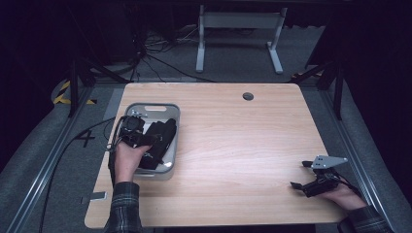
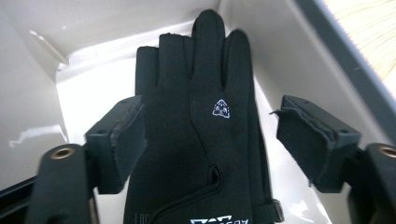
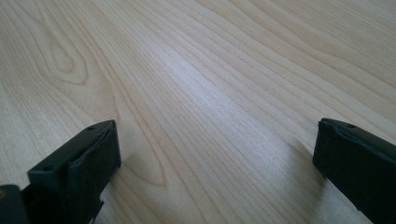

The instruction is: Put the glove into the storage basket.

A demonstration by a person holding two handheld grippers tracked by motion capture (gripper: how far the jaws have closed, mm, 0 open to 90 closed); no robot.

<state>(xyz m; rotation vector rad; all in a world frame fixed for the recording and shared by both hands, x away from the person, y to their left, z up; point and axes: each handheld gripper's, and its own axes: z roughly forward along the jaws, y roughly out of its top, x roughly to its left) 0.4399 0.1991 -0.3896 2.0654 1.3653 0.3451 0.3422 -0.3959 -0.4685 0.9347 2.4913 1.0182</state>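
Black glove (image 2: 205, 130) lies flat in the grey bin (image 1: 172, 112) at the table's (image 1: 243, 145) left, between the spread jaws of the left gripper (image 2: 210, 135), whose pads stand clear of it. Lifting now could snag the fabric and drag it out. Right gripper (image 3: 215, 163) rests open over bare wood, well apart.

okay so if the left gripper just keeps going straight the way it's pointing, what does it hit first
Most likely the black glove lying in the grey bin. The left gripper stands open with the glove right ahead between its jaws; the bin floor lies just beneath.
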